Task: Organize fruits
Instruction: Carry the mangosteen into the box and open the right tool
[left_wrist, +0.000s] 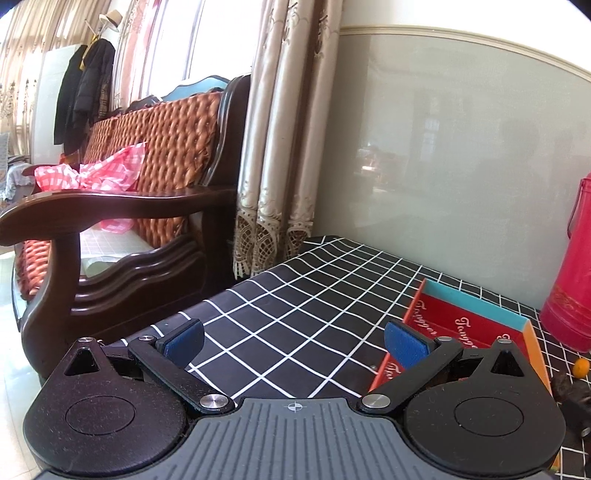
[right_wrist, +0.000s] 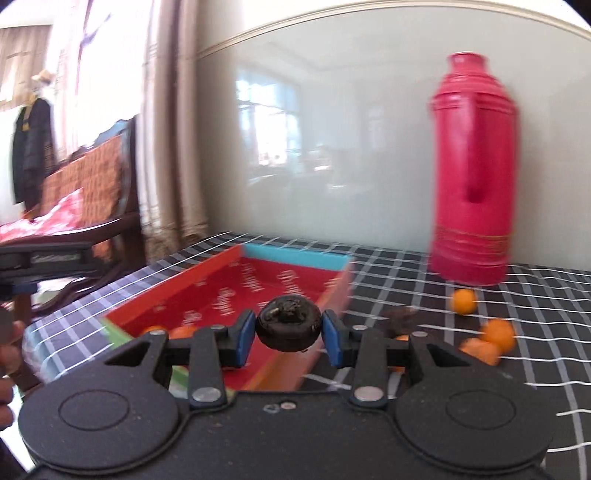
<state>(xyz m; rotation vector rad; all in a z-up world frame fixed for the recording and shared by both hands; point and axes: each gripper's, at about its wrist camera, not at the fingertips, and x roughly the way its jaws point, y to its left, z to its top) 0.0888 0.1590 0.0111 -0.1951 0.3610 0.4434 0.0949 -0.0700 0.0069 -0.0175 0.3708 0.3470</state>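
Checked black cloth (right_wrist: 461, 387) covers the table beneath a glossy grey wall, with a wooden sofa (left_wrist: 122, 229) off to the left. Far right stands a red thermos (right_wrist: 472, 173). A red tray (right_wrist: 258, 280) lies left of centre, a couple of orange fruits visible at its near end. More small oranges (right_wrist: 496, 334) lie loose on the cloth near the thermos. The right gripper (right_wrist: 289, 334) is clamped on a dark round fruit (right_wrist: 289, 325) held above the tray's near right edge. The left gripper (left_wrist: 293, 341) hangs apart and empty. Released too early, the fruit could strike the rim and roll away.
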